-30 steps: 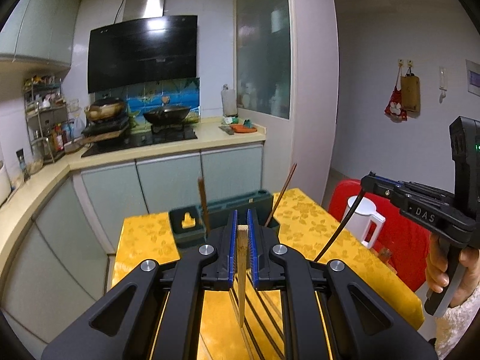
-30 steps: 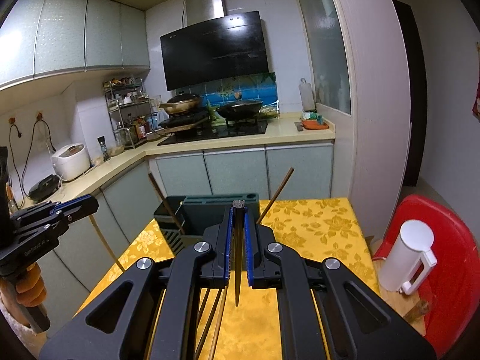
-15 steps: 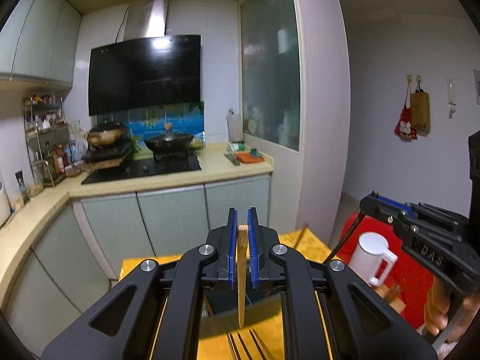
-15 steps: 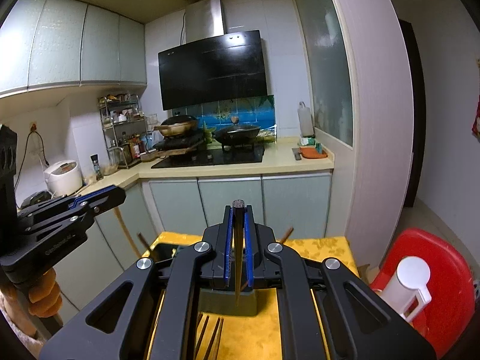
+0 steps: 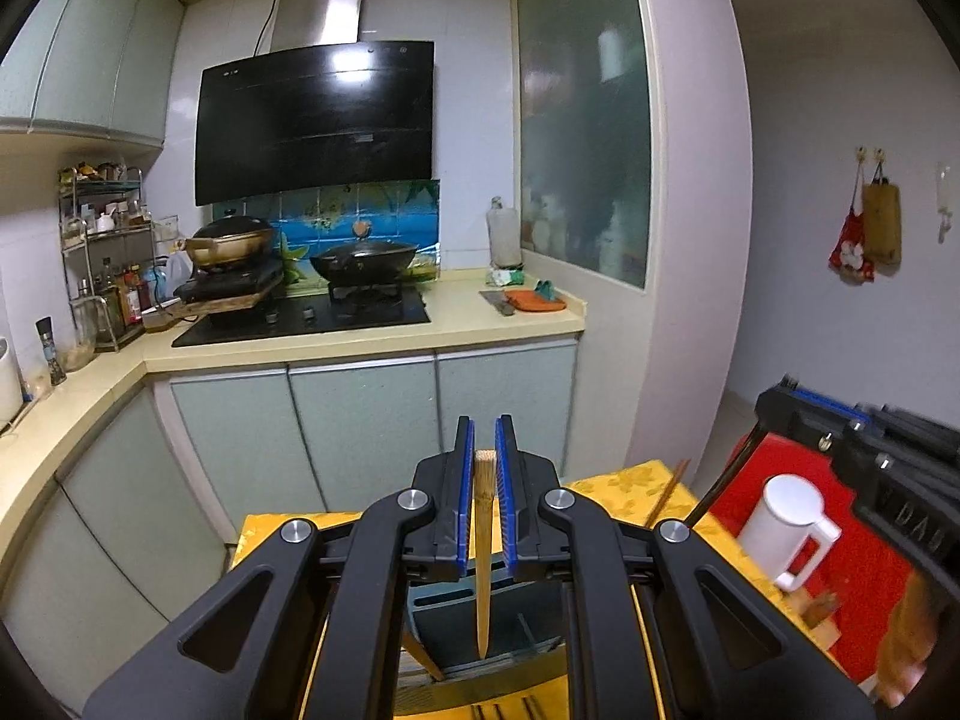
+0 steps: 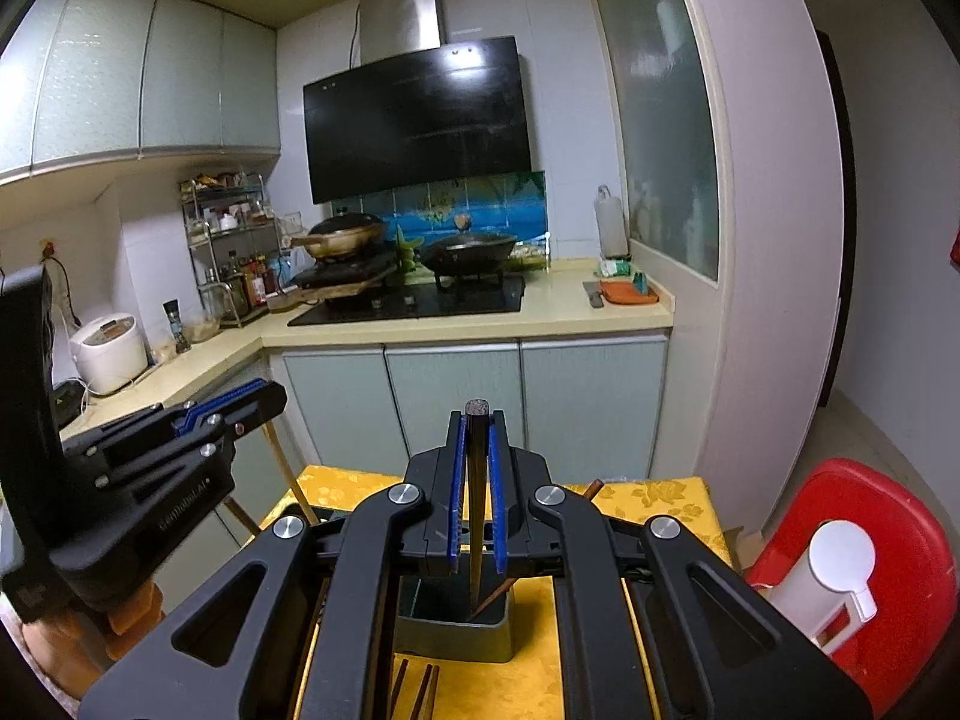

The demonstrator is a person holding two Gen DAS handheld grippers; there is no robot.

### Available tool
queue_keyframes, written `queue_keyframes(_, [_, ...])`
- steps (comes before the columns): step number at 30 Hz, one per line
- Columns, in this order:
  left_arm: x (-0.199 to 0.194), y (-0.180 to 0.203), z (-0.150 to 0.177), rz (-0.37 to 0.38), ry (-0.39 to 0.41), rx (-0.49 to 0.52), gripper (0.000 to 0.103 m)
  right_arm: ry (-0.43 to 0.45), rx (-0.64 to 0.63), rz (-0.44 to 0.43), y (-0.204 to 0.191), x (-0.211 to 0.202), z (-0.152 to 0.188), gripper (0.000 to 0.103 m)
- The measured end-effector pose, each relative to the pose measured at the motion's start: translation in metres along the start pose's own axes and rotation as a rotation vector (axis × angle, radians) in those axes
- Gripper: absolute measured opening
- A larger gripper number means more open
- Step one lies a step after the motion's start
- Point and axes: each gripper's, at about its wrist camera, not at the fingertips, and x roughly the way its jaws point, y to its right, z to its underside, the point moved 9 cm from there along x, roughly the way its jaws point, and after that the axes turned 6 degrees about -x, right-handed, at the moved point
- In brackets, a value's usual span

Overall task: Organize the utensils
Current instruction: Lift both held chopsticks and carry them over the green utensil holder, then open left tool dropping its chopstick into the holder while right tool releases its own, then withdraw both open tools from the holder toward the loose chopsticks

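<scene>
My left gripper (image 5: 483, 438) is shut on a light bamboo chopstick (image 5: 483, 552) that hangs point down over the dark green utensil holder (image 5: 468, 618). My right gripper (image 6: 476, 432) is shut on a dark chopstick (image 6: 476, 516) whose tip hangs above the same holder (image 6: 456, 624). A brown chopstick (image 6: 498, 594) leans inside the holder. Another chopstick (image 5: 666, 492) sticks up at the holder's right. The left gripper also shows in the right wrist view (image 6: 240, 402), and the right gripper in the left wrist view (image 5: 780, 402).
The holder stands on a table with a yellow floral cloth (image 6: 654, 498). Loose chopsticks (image 6: 414, 690) lie on the cloth near me. A white kettle (image 6: 834, 576) sits on a red stool (image 6: 870, 498) at the right. Kitchen cabinets (image 5: 360, 420) stand behind the table.
Both grippers have risen and tilted up with their chopsticks. The holder has dropped lower in both views, and the chopstick tips now hang over its openings.
</scene>
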Motion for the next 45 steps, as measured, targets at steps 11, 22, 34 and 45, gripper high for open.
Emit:
queue_keyframes(11, [0.031,-0.015,0.04,-0.027,-0.065,0.001,0.007,-0.097,-0.011,-0.012,-0.012,0.037,0.03,0.008])
queue_keyframes(22, [0.027,-0.026,0.036,-0.017,-0.057,-0.047,0.058,-0.136,0.03,-0.051,-0.013,0.049,0.04,0.027])
queue_keyframes(34, [-0.01,-0.04,0.04,-0.025,-0.027,-0.052,0.081,-0.053,0.007,0.013,-0.005,0.019,0.032,0.046])
queue_keyframes(45, [-0.041,-0.053,0.077,-0.042,-0.052,-0.065,0.086,-0.015,0.012,0.041,0.005,-0.017,0.046,0.051])
